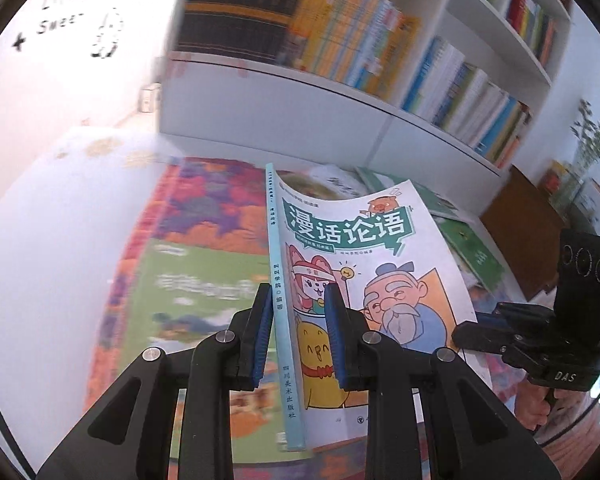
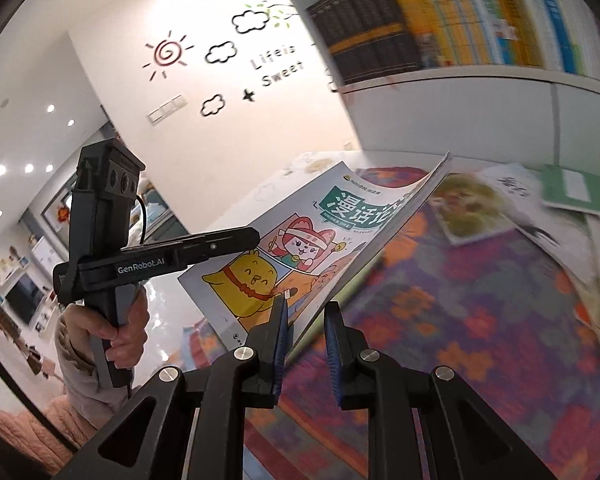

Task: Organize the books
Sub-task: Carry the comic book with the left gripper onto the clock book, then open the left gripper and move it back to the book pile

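— Where is the comic book (image 1: 352, 280) right now?

— Lifted off the worktop (image 2: 480, 300), tilted, held at both sides. The left claw (image 1: 298, 334) is clenched on its blue spine edge; the right claw (image 2: 306, 338) grips the page edge on the opposite side, blue pads pressed on the paper.

— And beneath it?

— A bright patterned cloth (image 2: 500, 380), with more books (image 2: 500, 200) scattered flat near the far edge.

— The shelves?

— A white bookcase (image 1: 380, 120) behind the worktop: its compartments are packed with upright books (image 1: 360, 44), dark volumes on the left, yellow and blue spines beside them.
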Demonstrator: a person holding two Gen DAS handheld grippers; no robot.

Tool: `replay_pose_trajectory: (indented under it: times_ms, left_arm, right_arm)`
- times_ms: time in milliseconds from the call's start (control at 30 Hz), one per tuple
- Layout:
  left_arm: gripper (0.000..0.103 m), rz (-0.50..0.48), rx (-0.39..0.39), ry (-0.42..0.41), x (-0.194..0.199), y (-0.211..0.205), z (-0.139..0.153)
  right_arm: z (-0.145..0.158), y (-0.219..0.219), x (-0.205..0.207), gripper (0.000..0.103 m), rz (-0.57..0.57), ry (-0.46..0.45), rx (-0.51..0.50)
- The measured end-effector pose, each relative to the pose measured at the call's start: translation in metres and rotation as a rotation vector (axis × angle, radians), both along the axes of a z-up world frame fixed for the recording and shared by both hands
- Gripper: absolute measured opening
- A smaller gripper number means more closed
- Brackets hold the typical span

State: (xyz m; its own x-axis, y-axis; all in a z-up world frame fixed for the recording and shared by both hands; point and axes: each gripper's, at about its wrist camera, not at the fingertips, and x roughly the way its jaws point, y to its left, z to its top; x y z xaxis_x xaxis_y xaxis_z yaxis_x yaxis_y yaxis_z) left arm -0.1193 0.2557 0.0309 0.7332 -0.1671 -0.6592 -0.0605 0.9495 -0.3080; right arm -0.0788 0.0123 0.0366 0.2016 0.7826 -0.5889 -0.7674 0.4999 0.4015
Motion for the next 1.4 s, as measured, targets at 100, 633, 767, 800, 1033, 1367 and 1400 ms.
replay_pose_trajectory:
  times_ms: [100,633,767,800,1033,1367,1400]
  left_arm:
    - [0.022,0.045,-0.007,0.008,-0.006,0.021,-0.007]
    - [0.022,0.126,-0.04,0.093,-0.015,0.071,-0.056]
    - [0.022,0.135,-0.053,0.116,-0.018,0.077,-0.067]
    - [0.022,0.138,-0.06,0.122,-0.018,0.079,-0.071]
    - [0.022,0.179,-0.044,0.168,-0.021,0.083,-0.085]
    - [0.028,0.215,0.08,0.227,-0.019,0.075,-0.092]
    - [0.028,0.219,0.103,0.232,-0.018,0.074,-0.092]
  right_arm:
    - [-0.007,0.029,0.0,0.017,0.032,0.008,-0.003]
    - [-0.051,0.092,0.001,0.018,0.093,0.1,-0.025]
    - [-0.061,0.094,0.004,0.018,0.092,0.122,-0.036]
    - [-0.062,0.095,0.005,0.018,0.093,0.126,-0.039]
    - [-0.086,0.095,0.007,0.018,0.073,0.183,-0.089]
    - [-0.097,0.097,0.012,0.018,0.052,0.234,-0.133]
    - [-0.097,0.096,0.01,0.018,0.049,0.243,-0.135]
